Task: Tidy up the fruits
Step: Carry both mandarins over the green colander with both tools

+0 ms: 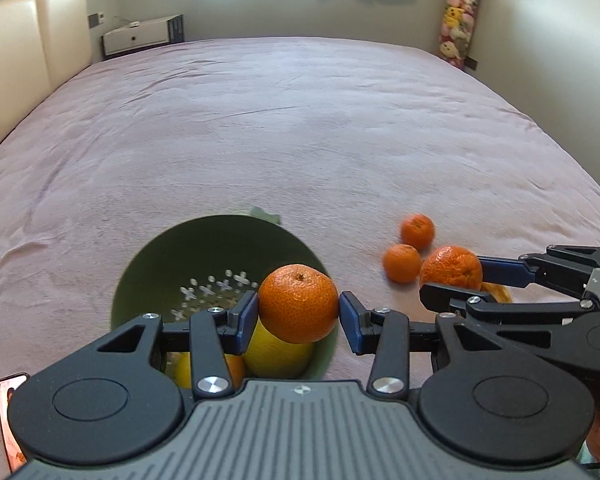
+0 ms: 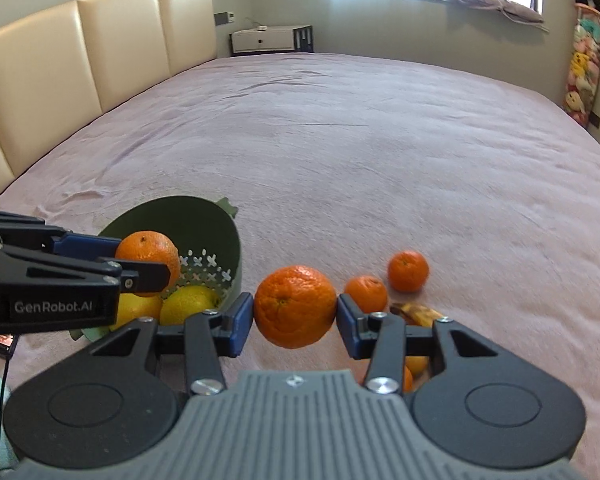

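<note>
Mandarins sit clamped in both tools. The left hand-held gripper (image 1: pixel 299 312) pinches one mandarin (image 1: pixel 298 303) between its blue pads (image 1: pixel 247 322), and in its own view that fruit hangs directly over the green colander bowl (image 1: pixel 160 256), above the near right part of the opening. Lemons (image 1: pixel 278 354) already lie in the bowl beneath it, so I judge the left hand needs only a short descent before letting go.

The right hand-held gripper (image 2: pixel 295 316) is closed on a larger orange (image 2: pixel 295 306), which hangs over the bare pink bed cover (image 2: pixel 380 160), clear of the bowl's rim. The bowl lies to that fruit's left, with the left tool between them, so the right hand has the longer, sideways path and likely must wait.

Farther out on the bed rest two loose mandarins (image 2: pixel 408 271), near each other, and a browned banana (image 2: pixel 416 314) just beside the right tool's finger.
</note>
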Action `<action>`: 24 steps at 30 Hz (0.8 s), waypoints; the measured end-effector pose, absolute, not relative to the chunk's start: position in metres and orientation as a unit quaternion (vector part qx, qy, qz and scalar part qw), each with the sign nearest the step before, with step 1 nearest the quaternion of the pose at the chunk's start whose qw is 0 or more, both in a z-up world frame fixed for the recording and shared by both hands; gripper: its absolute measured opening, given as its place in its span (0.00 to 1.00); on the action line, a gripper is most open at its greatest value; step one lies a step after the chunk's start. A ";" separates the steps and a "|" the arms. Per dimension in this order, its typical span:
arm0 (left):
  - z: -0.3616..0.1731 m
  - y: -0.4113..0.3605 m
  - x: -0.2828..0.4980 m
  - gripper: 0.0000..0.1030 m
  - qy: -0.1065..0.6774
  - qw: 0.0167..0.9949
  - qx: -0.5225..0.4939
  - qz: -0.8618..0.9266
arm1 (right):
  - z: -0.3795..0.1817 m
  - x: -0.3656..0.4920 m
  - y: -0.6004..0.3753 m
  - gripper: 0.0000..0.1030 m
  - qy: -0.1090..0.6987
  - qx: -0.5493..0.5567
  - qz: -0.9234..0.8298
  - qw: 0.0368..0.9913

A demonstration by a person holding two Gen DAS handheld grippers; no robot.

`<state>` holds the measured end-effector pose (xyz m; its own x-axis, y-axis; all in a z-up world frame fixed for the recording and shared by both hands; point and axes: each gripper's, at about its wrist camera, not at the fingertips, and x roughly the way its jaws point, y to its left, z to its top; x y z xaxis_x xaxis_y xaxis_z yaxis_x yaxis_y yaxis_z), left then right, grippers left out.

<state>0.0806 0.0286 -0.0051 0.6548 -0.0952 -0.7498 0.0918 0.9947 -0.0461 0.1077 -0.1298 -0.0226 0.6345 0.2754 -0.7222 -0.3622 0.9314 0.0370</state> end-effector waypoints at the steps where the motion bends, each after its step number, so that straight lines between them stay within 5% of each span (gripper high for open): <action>1: -0.005 0.033 0.083 0.48 0.412 0.910 -0.005 -0.045 | -0.023 0.109 -0.125 0.42 0.388 -0.063 0.182 0.902; 24: -0.043 0.093 0.120 0.48 0.447 0.893 -0.035 0.045 | -0.060 0.152 -0.021 0.42 0.356 -0.201 0.288 0.866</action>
